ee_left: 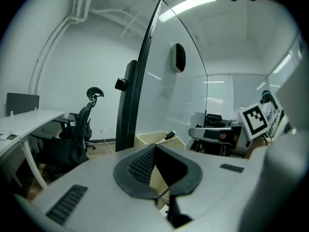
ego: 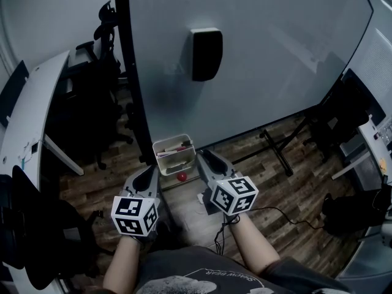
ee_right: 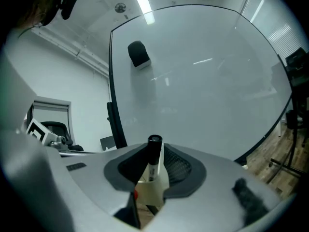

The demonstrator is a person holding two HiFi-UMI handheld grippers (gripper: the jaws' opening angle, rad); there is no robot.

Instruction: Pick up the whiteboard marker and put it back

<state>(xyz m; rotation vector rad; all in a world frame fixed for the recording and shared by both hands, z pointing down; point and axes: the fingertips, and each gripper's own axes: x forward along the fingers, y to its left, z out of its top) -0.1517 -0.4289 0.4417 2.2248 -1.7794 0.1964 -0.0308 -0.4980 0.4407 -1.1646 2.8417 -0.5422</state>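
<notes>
The whiteboard marker (ee_right: 153, 159), white-bodied with a black cap, stands nearly upright, cap uppermost, clamped between the right gripper's (ee_right: 154, 150) jaws

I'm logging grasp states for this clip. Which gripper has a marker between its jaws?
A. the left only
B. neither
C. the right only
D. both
C: the right gripper has its jaws closed on the upright, black-capped whiteboard marker, while the left gripper has its jaws together with nothing between them.
</notes>
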